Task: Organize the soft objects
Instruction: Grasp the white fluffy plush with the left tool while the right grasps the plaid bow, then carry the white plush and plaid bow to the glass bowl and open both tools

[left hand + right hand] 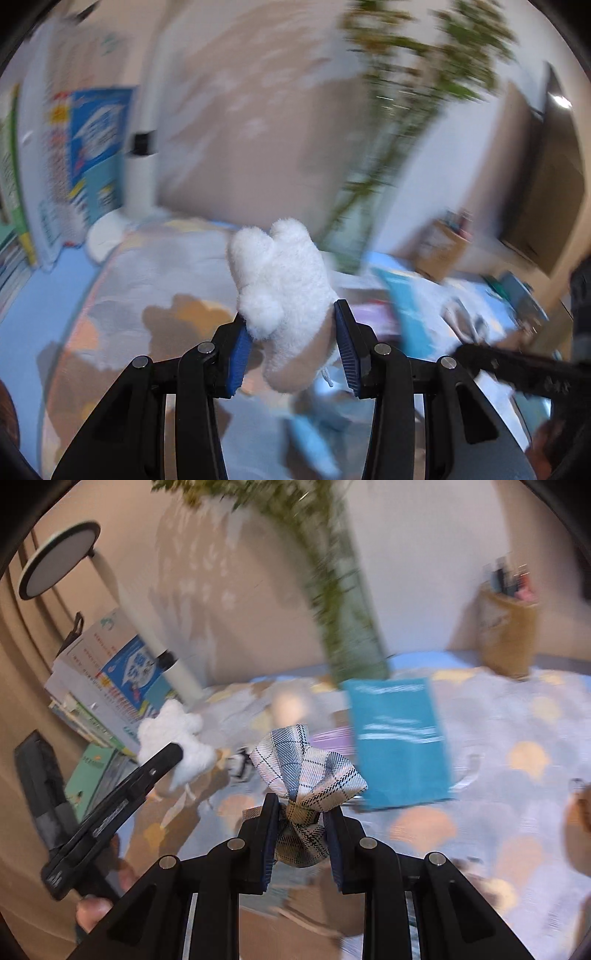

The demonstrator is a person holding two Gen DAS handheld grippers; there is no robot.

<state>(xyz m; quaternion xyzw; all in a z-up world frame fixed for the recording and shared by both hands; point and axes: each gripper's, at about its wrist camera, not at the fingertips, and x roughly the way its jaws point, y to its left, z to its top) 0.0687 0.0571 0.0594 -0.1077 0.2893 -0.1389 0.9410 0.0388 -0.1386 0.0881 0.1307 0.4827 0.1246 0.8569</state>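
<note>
Plush toy (284,295) sits clamped in our left gripper (291,347), its length sticking forward past the fingertips, lifted clear of the patterned bench (517,716). Our right gripper (301,838) pinches a plaid bow (306,775) at its knot, loops fanning forward. We judge the teal bag (399,738) nearer the right gripper, just ahead.
</note>
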